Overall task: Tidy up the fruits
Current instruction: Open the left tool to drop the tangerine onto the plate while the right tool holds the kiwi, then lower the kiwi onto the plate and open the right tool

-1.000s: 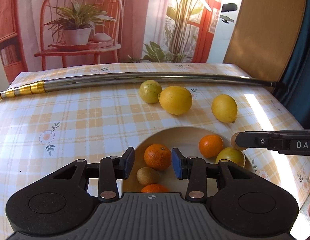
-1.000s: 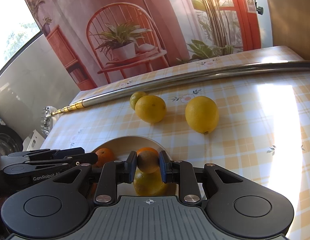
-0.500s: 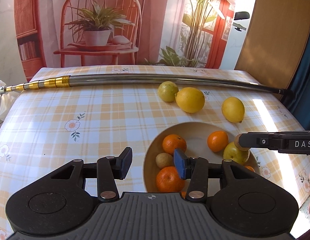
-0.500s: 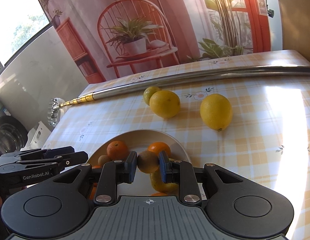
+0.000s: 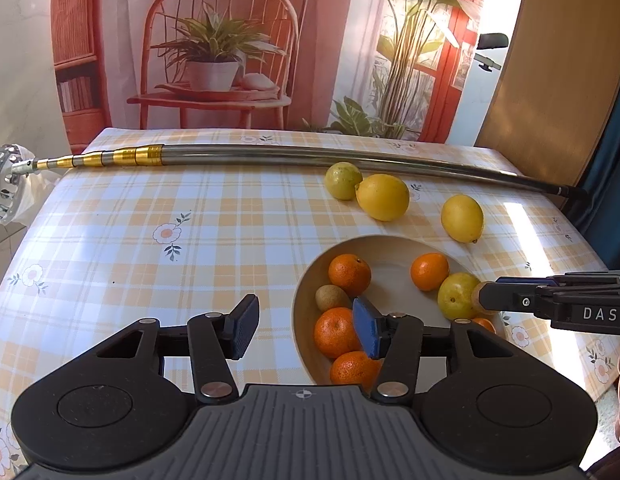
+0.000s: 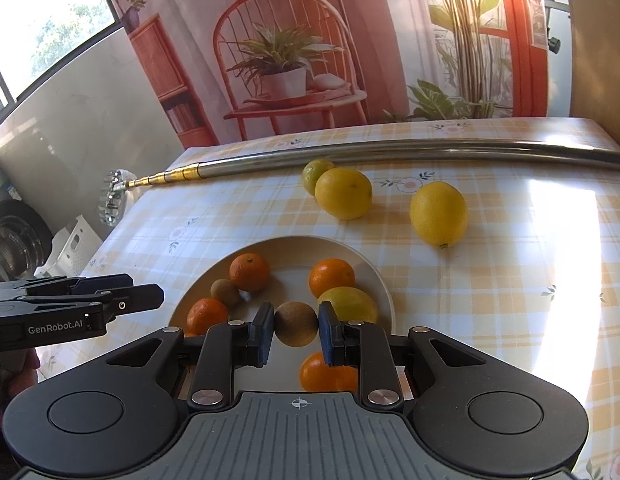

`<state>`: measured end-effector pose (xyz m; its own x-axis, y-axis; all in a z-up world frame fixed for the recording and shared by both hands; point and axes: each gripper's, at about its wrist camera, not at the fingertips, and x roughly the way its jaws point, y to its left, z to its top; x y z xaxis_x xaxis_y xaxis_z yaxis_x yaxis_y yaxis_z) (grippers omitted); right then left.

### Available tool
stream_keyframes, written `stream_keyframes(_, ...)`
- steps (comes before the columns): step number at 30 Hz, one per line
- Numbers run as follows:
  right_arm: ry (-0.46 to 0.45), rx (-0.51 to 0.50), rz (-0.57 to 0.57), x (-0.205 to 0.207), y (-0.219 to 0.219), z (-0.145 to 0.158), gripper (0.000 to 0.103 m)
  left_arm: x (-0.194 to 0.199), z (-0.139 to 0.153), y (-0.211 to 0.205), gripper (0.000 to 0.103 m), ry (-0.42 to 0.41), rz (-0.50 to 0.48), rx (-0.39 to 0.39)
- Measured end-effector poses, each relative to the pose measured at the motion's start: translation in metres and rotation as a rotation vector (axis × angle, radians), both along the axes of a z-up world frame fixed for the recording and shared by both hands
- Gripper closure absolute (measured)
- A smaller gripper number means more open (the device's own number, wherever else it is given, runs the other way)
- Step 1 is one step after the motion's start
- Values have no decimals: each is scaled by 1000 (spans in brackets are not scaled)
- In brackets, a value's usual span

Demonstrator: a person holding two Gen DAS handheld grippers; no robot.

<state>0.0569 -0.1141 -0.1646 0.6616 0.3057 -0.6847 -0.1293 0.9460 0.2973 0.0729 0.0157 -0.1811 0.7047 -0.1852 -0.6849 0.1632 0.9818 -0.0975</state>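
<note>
Right in front of us, our right gripper (image 6: 296,330) is squeezed tight on a small brown fruit (image 6: 295,328), holding it up over the near side of the bowl (image 6: 384,292). The fruit is round and smooth, so we think it could pop out sideways if we squeeze crooked — then it would drop onto the oranges below.

Our left gripper (image 5: 305,326) has its two fingers spread wide with nothing between them, hanging over the bowl's left edge. If we dip it, we might bump the rim and tip the bowl.

Inside the bowl sit some oranges (image 6: 249,272), a yellow-green fruit (image 6: 352,304) and another little brown one (image 6: 225,292). It is getting crowded — a dropped fruit might roll out.

Farther off, two lemons (image 6: 438,214) and a greenish lemon (image 6: 316,171) wait on the checked tablecloth (image 6: 510,280). A nudge could send them rolling toward the long metal pole (image 6: 390,154) or off the table.
</note>
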Motion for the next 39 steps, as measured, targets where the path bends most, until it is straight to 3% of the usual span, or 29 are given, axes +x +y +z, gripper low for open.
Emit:
stream_keyframes(13,83,-78,35,-25,3,-12,81,-13,1,-5,48,-20,-24,7)
stream_keyframes(22,126,-96,60,-20,8,-23,81,-12,-3,-3,41,-4,-26,5)
stream_keyframes(39,95,-178,87,-21,20,-30,81,-12,-5,-5,31,6,-25,12)
